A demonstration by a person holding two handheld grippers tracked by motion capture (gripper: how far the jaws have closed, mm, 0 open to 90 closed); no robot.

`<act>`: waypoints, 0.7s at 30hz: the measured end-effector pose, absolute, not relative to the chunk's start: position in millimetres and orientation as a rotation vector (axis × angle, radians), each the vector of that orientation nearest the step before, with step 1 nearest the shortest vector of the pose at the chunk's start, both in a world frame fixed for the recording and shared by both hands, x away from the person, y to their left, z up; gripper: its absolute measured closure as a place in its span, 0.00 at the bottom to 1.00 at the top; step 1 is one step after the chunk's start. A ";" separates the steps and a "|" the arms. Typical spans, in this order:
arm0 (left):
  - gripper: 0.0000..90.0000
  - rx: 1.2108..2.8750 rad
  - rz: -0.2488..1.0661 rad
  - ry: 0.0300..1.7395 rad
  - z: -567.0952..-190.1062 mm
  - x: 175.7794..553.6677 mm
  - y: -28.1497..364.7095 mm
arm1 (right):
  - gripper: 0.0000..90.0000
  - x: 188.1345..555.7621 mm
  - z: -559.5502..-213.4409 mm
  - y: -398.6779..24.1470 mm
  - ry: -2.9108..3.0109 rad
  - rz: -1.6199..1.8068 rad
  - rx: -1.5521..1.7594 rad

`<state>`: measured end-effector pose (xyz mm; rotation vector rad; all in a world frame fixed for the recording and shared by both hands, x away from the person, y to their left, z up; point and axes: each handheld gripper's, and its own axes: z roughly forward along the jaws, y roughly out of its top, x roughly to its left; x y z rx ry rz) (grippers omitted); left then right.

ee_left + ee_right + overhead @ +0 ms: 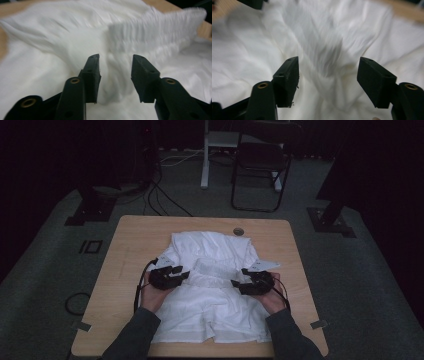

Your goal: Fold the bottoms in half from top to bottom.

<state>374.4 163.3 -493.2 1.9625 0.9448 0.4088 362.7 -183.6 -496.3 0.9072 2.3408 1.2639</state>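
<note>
In the high view, a white garment [210,290], crumpled and partly folded, lies across the middle of a light wooden table [130,245], reaching from near the far edge almost to the near edge. A person's two forearms in dark sleeves come in from the bottom. The left gripper [181,272] sits over the garment's left side and the right gripper [239,277] over its right side, the two pointing inward toward each other with a raised fold of cloth between them. A small round grommet [238,231] is set in the table just beyond the garment. On the grey carpet behind the table stand a dark folding chair [260,165] and a white post [205,155], with cables [165,200] trailing on the floor.

In the left gripper view, the jaws stand apart over the blurred white cloth [75,37]; a ridge of fabric rises in the gap, but the pads do not press on it. A ribbed hem band [155,30] runs across the upper right.

In the right gripper view, the jaws are spread wide above the rumpled cloth [249,50], gripping nothing; a shaded crease lies between them.
</note>
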 end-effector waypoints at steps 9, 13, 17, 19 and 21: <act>0.99 2.027 0.394 1.002 -490.4 417.6 141.3 | 0.93 421.7 -490.0 -182.1 2.239 1.219 1.131; 0.99 2.126 0.346 1.035 -510.8 436.7 123.9 | 0.93 444.7 -507.4 -172.9 2.260 1.104 1.223; 0.95 2.164 0.317 1.002 -528.2 431.1 116.9 | 0.88 447.8 -519.9 -170.9 2.337 1.159 1.201; 0.94 2.160 0.310 0.978 -528.0 425.3 117.6 | 0.86 444.4 -518.7 -172.1 2.343 1.177 1.183; 0.92 2.179 0.269 0.878 -527.4 410.7 118.0 | 0.83 427.5 -513.7 -177.6 2.374 1.225 1.101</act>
